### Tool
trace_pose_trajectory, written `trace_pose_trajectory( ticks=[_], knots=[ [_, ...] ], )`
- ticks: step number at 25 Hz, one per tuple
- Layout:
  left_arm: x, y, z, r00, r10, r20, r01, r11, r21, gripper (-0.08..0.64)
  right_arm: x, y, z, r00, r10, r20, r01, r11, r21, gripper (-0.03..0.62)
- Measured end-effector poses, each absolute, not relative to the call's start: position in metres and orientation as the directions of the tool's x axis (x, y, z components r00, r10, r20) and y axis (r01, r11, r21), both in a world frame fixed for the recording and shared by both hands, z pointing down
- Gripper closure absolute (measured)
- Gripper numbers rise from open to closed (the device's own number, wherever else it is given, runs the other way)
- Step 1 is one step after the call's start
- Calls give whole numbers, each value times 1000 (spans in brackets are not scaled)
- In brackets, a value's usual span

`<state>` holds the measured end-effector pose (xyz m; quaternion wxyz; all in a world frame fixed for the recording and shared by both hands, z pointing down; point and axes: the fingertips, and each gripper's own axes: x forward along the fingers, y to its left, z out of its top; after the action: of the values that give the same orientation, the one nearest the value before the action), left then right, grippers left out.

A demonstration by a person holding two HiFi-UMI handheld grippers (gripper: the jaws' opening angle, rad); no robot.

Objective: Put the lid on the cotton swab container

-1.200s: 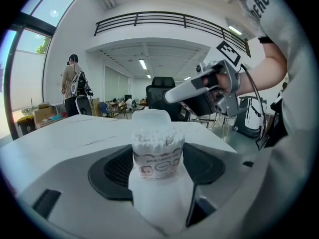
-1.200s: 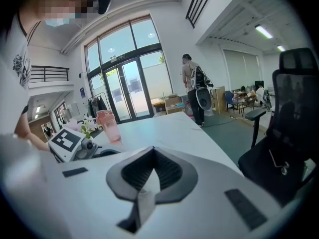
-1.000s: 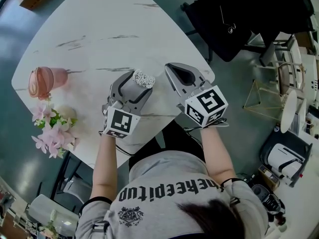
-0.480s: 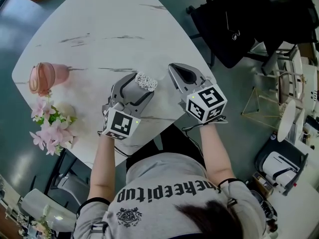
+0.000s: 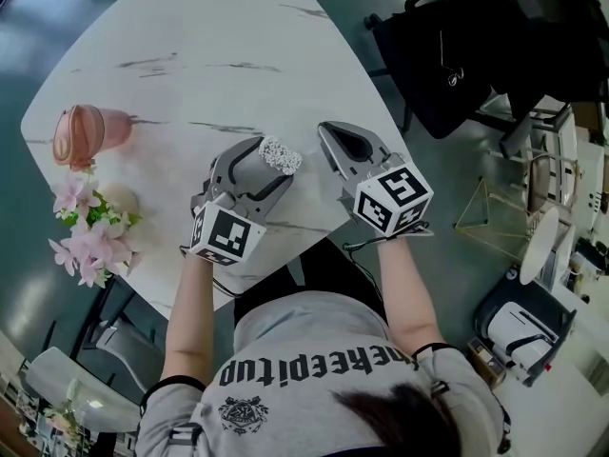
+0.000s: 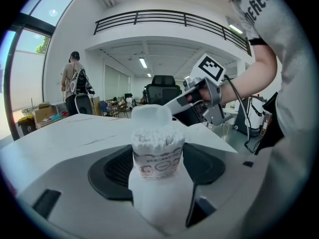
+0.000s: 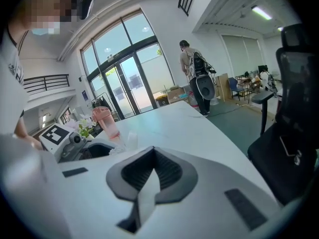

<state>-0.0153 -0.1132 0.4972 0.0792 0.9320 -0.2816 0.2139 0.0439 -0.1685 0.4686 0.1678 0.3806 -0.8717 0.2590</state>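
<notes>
My left gripper point(image 5: 269, 163) is shut on the cotton swab container point(image 6: 158, 159), a small pale tub with a printed label. It is packed with white swabs point(image 5: 280, 154) and held just above the white marble table point(image 5: 219, 55). A translucent lid point(image 6: 150, 115) stands up behind the swabs, apparently hinged open. My right gripper point(image 5: 331, 137) sits just to the right of the container, with its jaws closed together and nothing seen between them point(image 7: 152, 166). In the left gripper view its tip point(image 6: 175, 106) points at the lid from close by; I cannot tell whether they touch.
A pink drinking bottle point(image 5: 81, 133) and a bunch of pink flowers point(image 5: 90, 231) stand at the table's left edge. A black chair with a bag point(image 5: 476, 46) is off the table's right side. A person point(image 7: 192, 68) stands far off.
The head camera has shifted a little. Both grippers and the container keep almost the same places relative to each other.
</notes>
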Motion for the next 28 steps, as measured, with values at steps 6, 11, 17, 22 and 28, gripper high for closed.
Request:
trace_pose_trajectory(
  ticks=[6,11,17,22,28],
  knots=[
    [-15,-113,497,746,-496,445,-565,-824,29,241,35,-160,459,-691,-544,476,-714,618,-330,581],
    [-15,-113,498,742,-503,443,-571,-820,25,241,26,-151,453,-714,-522,466,-689,642,-336,581],
    [-16,-113,498,739,-511,439,-578,-815,26,241,11,-143,446,-742,-491,456,-654,680,-333,581],
    [-14,-114,496,741,-513,434,-579,-815,25,241,-1,-137,442,-761,-463,454,-627,706,-330,581],
    [-14,-114,497,739,-518,430,-583,-812,24,241,-14,-128,447,-758,-429,491,-603,747,-279,581]
  ],
)
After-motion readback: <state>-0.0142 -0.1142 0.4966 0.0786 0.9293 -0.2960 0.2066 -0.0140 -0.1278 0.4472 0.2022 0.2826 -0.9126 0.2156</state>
